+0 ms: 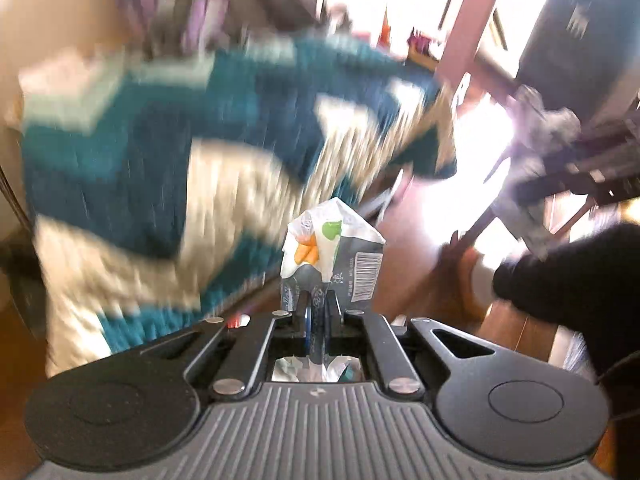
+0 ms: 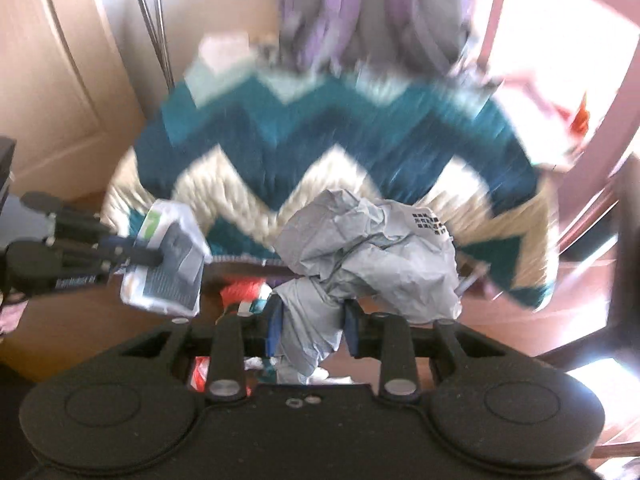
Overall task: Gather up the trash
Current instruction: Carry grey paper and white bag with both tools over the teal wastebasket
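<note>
Left tongs (image 1: 318,308): clenched tight on a flattened snack wrapper (image 1: 332,252). Wrapper is white and grey, with a green and orange print and a barcode on its right side. It stands upright out of the closed tips; a crumpled tail of it shows behind the tips, in the opening of the tongs' frame. In the right wrist view the same left tongs (image 2: 160,258) come in from the left edge, with the wrapper (image 2: 168,268) pinched flat between the fingers and its printed face turned toward the camera.

Right tongs (image 2: 312,320): grasping a crumpled grey plastic bag (image 2: 372,252), with the blue pads pressed on either side of its narrow lower part. The jaws stand partly apart, held so by the bunched plastic. The bulk of the bag balloons above and to the right of the tips; a block of small black print shows near its upper right. A loose end hangs down behind the pads.

Relation of the two: wrapper sits left of the bag and apart from it, no contact visible.

Background: a teal and cream zigzag blanket (image 2: 340,148), strongly motion-blurred in both views, lies behind both pieces of trash. Purple and grey fabric (image 2: 360,8) hangs above it. Below the bag, red and white bits (image 2: 240,292) show against a wooden floor (image 2: 560,292); too blurred to identify. In the left wrist view a dark sleeve (image 1: 572,276) is at the right edge, and dark furniture (image 1: 580,168) stands beyond it in bright light.
</note>
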`<state>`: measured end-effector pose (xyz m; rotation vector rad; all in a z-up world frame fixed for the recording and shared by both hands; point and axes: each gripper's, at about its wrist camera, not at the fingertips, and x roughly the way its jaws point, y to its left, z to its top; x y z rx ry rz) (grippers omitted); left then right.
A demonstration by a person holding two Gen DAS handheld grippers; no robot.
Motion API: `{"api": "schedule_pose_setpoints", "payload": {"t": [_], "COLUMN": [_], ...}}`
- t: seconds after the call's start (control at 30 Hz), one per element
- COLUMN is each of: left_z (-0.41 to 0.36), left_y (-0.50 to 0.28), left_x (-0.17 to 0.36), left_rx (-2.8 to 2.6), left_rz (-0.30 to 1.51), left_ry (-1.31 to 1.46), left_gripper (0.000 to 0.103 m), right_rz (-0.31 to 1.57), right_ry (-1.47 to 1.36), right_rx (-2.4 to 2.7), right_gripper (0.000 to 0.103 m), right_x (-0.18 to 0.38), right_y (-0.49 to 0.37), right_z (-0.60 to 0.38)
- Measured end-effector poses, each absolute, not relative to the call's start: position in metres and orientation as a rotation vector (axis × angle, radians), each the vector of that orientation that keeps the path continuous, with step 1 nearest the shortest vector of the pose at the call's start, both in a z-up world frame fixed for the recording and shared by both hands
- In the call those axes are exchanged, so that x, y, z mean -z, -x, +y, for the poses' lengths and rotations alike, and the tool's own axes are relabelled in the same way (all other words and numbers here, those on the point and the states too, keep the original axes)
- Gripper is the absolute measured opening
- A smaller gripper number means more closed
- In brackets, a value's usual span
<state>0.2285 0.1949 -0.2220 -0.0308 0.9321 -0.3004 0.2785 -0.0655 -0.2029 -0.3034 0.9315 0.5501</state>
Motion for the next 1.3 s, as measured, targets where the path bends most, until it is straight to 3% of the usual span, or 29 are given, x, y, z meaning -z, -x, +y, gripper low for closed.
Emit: {"api": "schedule_pose_setpoints", "payload": {"t": [0.37,0.73,1.07,1.3], "left_z": [0.078,-0.094,-0.232,-0.300], "left_y": [-0.220,-0.259,-0.333,-0.392], "left_x": [0.041,-0.106,-0.157,-0.125], "left_rx": [0.287,0.421,0.459,0.445], "left_rz": [0.714,0.556,0.492,0.625], "left_ry": [-0.001,-0.020,-0.091,-0.166], "left_gripper": [0.005,0.005,0.005,0.006], "right_rz": [0.581,0.418,0.453,0.535], "right_ry": [0.259,0.208,0.214,0.216], "right_rx": [-0.471,-0.217,-0.103,-0.142], "right_gripper": [0.030,0.030,0.030,0.030], "right_x": [0.023,-0.075,-0.076,-0.061], "right_y": [-0.212,-0.248,-0.316,-0.348], "right_z": [-0.181,-0.317,-0.399,-0.422]}}
